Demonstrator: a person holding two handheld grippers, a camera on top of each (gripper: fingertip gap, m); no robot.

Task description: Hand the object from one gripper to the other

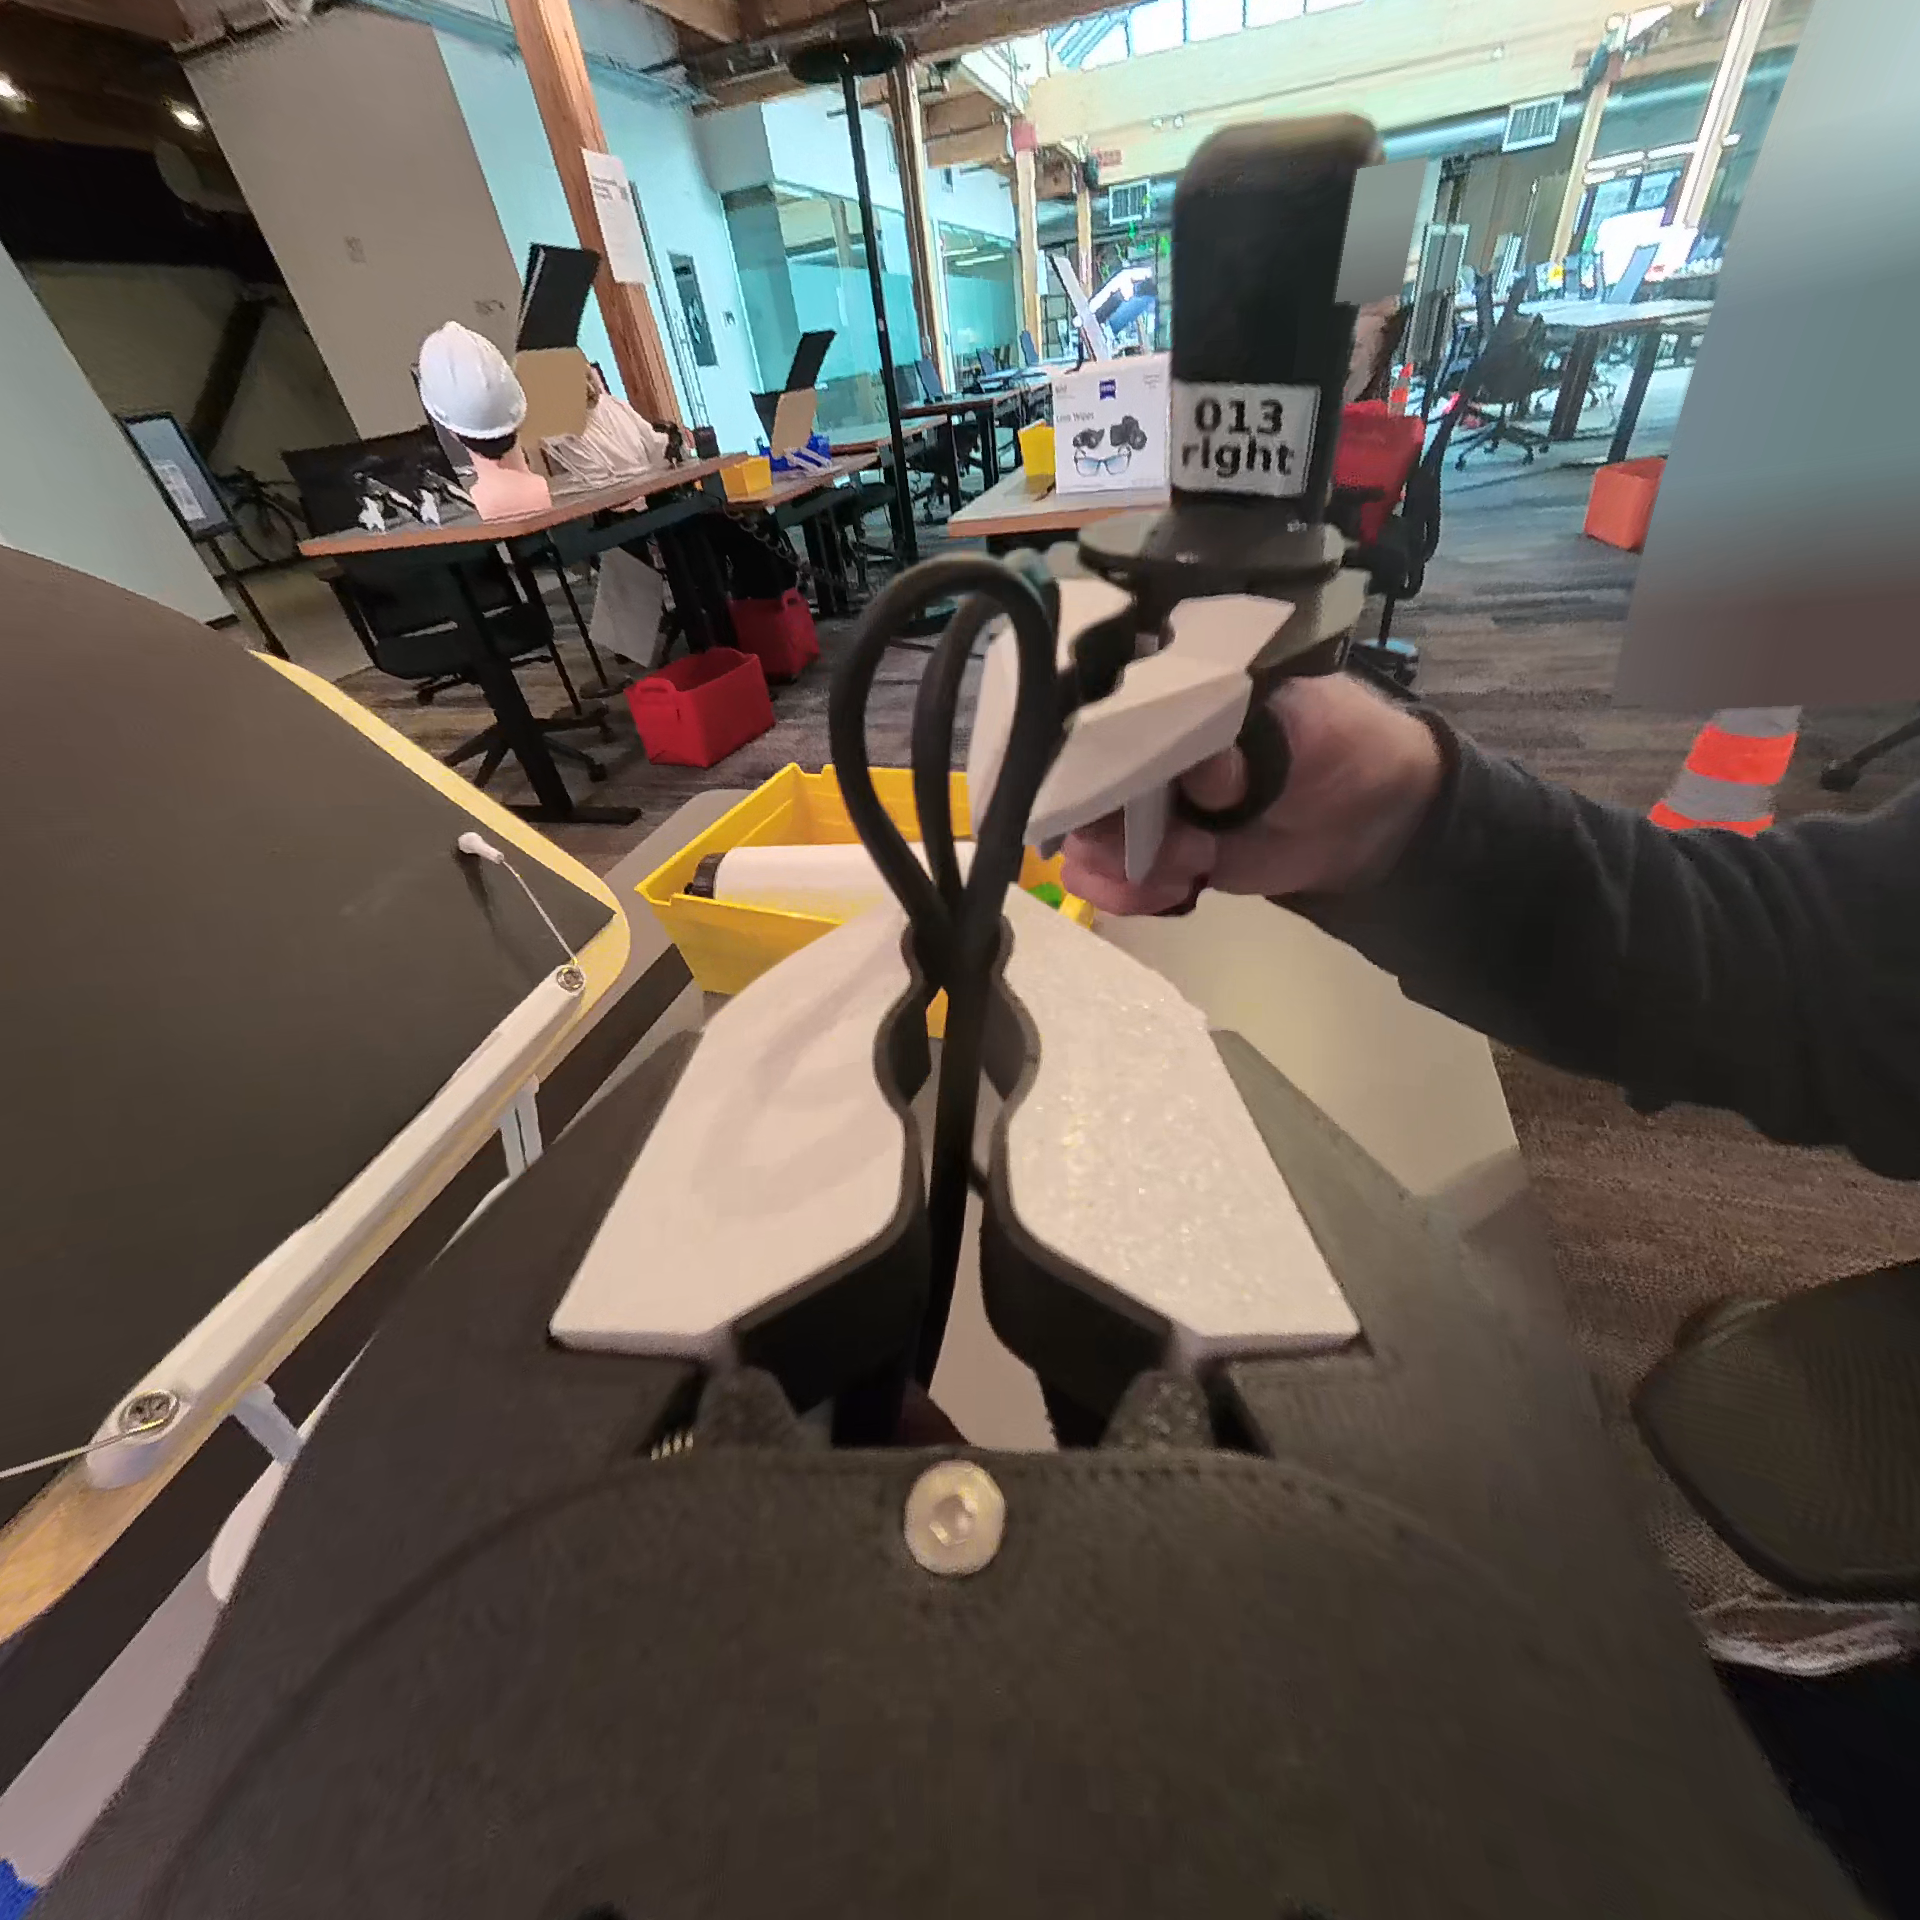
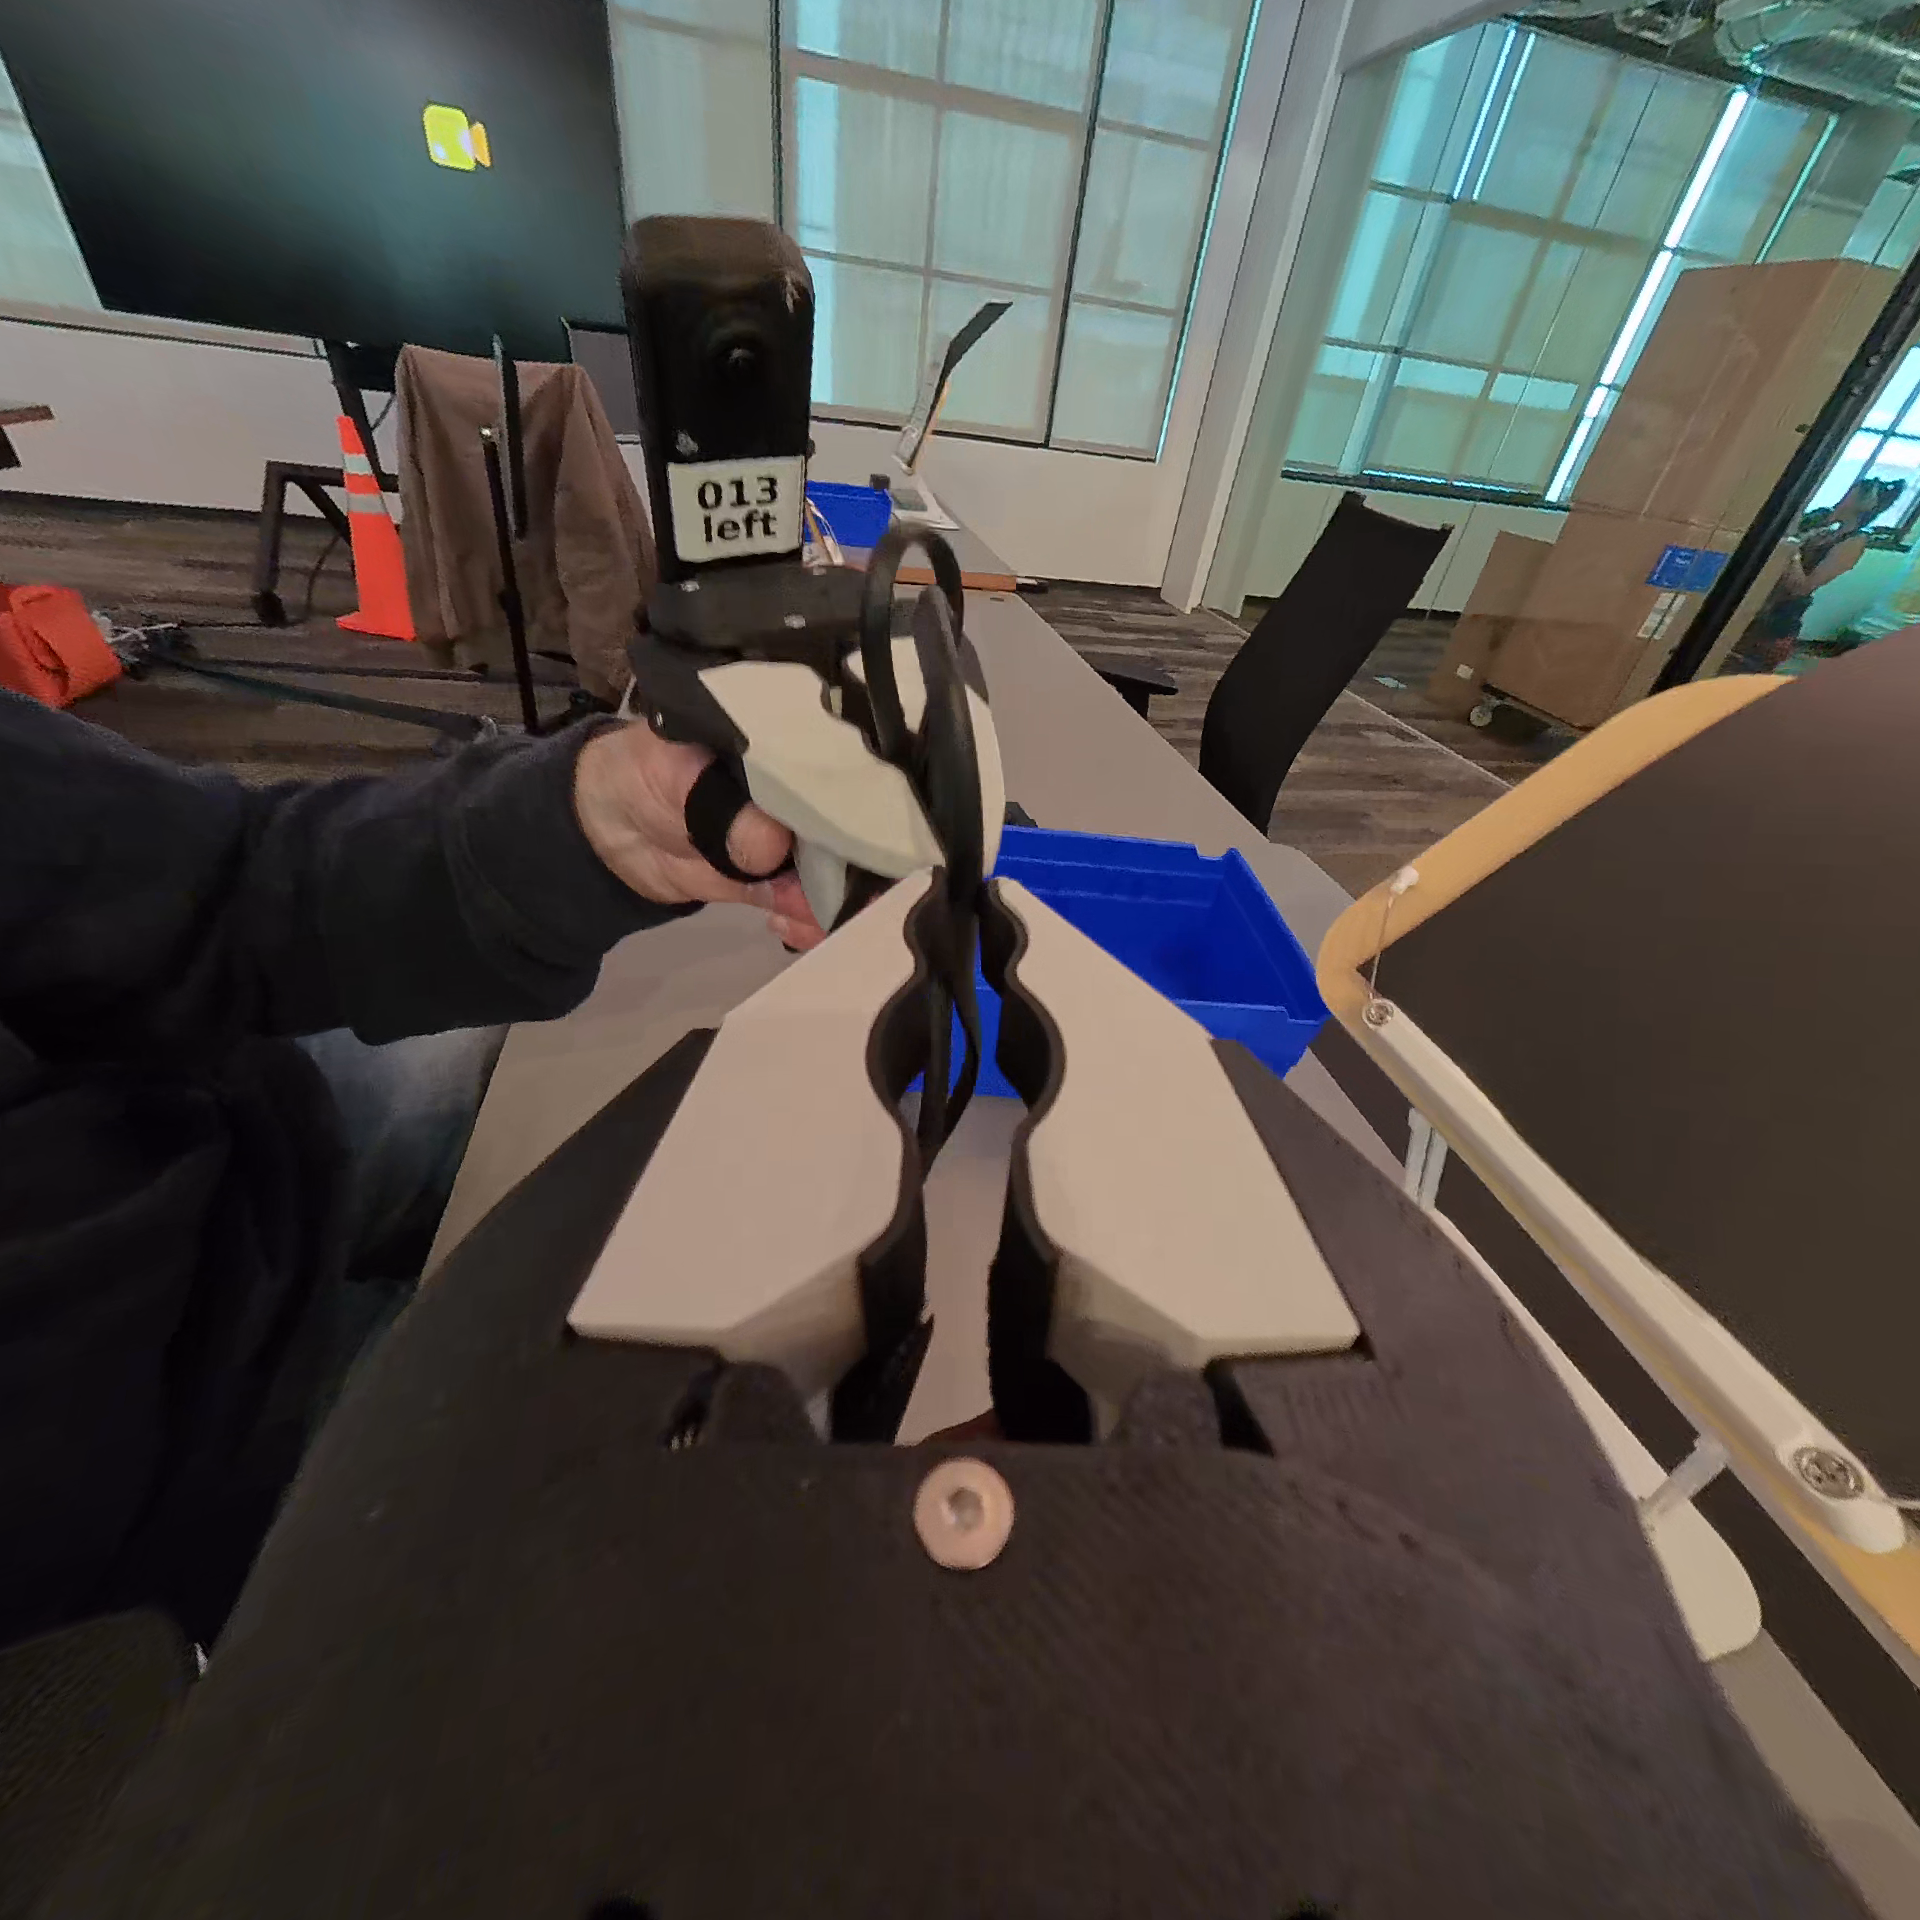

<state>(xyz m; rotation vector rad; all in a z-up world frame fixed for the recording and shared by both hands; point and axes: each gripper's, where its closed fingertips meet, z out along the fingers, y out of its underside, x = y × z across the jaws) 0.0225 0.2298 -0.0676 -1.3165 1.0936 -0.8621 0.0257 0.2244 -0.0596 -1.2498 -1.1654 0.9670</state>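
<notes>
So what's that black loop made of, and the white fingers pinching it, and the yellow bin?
The black loop looks like rubber or rubber-coated cord: matte, smooth, bending in soft curves. The white fingers of the left tool seem printed plastic, with a grainy, faintly sparkling face and dark, wavy inner pads, maybe rubbery. The yellow bin appears moulded plastic, glossy with crisp, even walls.

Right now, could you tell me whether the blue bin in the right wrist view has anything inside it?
No, the visible inside of the blue bin shows only bare blue walls and floor, though the right hand-held gripper hides part.
</notes>
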